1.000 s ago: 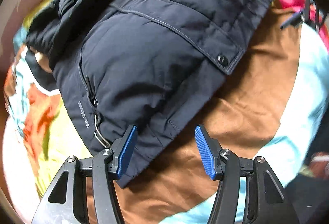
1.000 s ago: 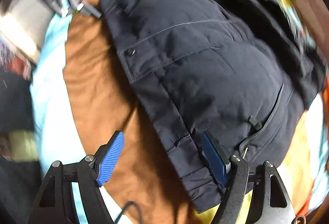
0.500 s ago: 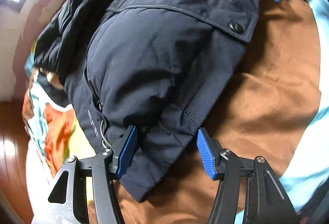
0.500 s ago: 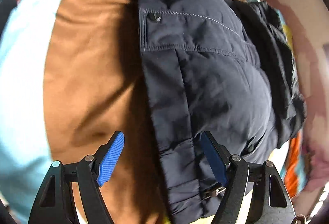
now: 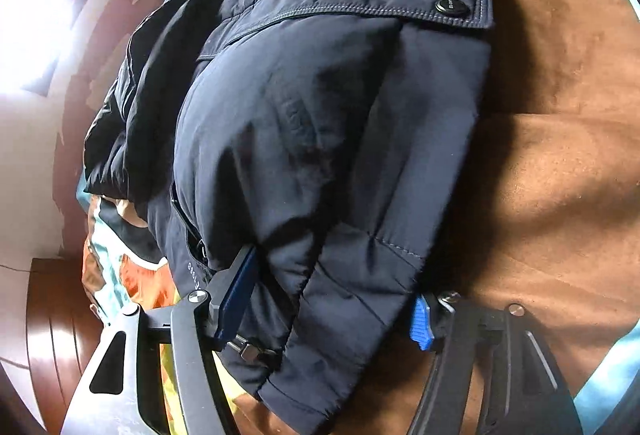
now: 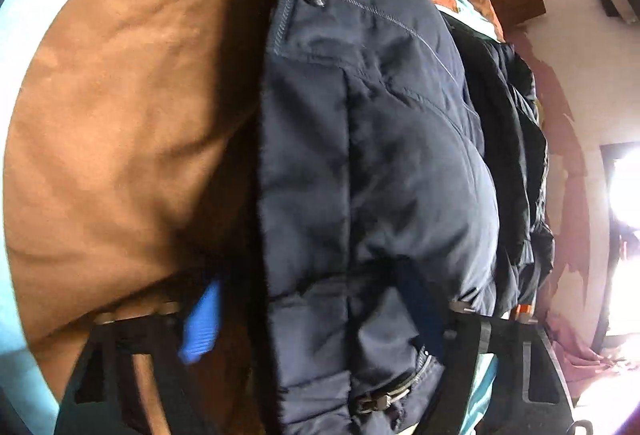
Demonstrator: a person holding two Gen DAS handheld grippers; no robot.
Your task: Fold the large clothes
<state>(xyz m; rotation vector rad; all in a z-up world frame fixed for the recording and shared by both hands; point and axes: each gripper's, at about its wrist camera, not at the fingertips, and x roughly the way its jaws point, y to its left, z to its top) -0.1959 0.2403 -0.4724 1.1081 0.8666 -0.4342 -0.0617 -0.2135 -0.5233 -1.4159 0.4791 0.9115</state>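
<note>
Currently a padded navy jacket is seen lying bunched on a brown bedspread with bright patterned patches. Its lower hem is straddled by the left gripper, whose jaws are opening, one pad tucked against the fabric. The opposite hem corner lies between the closing jaws of the right gripper, not yet pinched.

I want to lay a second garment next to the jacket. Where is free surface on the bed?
The brown bedcover lies bare beside the dark jacket's snap-button edge, out to the light blue border. The jacket's other side is crowded: its black bulk reaches the patterned cloth near the wall. Both grippers straddle the hem.
</note>
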